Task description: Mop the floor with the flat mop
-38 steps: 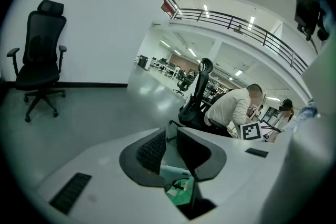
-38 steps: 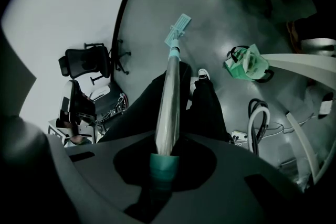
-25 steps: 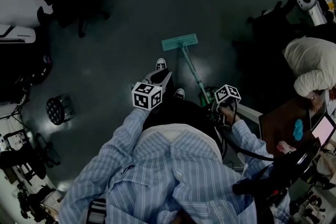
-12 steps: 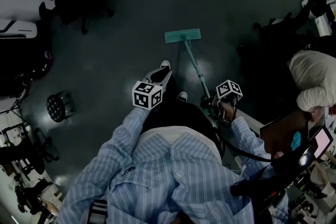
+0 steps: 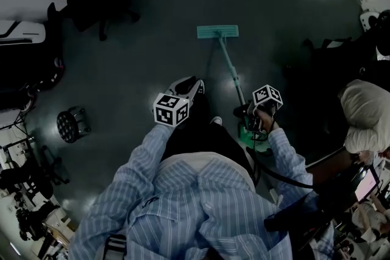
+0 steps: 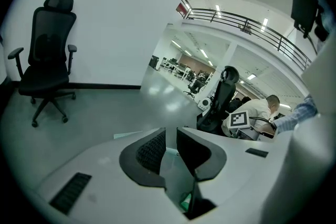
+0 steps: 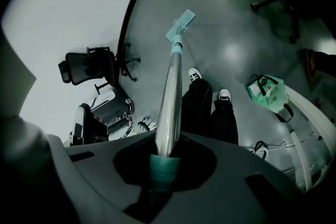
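Mop handle between right gripper fingers

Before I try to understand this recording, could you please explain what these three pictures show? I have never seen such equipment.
There is no robot. A person in a striped light-blue shirt holds a two-jaw hand tool, a gripper, in each hand. One picture comes from a camera on the person's head, looking down; the other two come from cameras riding on the grippers. The white cubes with black squares are parts of the grippers. The right gripper is shut on the silver metal handle of a flat mop, whose teal rectangular head lies on the dark glossy floor. The left gripper holds nothing; its jaws stand slightly apart. A black office chair stands beyond it.
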A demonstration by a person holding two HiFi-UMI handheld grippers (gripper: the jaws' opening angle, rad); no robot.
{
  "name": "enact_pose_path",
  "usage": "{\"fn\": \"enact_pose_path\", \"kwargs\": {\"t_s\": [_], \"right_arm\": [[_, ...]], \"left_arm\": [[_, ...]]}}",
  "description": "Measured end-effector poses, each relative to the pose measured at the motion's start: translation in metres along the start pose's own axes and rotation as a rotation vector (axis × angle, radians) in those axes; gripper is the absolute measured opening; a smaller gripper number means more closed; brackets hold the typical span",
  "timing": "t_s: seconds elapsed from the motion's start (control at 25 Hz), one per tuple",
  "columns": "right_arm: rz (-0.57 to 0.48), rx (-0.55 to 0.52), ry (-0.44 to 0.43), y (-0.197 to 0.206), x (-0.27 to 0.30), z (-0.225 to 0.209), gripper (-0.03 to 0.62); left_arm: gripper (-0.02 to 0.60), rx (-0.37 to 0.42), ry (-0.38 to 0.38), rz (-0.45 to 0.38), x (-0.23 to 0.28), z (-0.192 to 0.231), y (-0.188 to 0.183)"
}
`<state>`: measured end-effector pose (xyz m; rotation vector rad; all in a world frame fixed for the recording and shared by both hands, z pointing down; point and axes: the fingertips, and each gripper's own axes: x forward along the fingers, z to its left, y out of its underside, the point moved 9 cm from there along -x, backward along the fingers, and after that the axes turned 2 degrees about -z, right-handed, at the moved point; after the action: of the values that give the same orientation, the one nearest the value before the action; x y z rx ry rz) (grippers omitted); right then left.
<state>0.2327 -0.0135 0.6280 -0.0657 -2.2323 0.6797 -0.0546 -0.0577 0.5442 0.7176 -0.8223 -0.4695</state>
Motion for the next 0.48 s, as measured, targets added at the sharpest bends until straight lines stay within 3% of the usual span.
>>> {"fn": "enact_pose_path", "kwargs": {"t_s": [0.24,0.48], "right_arm": [[-0.024,-0.001,-0.013,-0.068,0.010,0.059,0.043],[-0.024,-0.026,0.028,-0.138,0.021,0.105,0.041]], "left_arm": [[0.069,-0.005,0.008,0.007,0.024,0.042,-0.036],[0.069,-0.001,0.015,0.010,0.050,0.082,-0.070]]}}
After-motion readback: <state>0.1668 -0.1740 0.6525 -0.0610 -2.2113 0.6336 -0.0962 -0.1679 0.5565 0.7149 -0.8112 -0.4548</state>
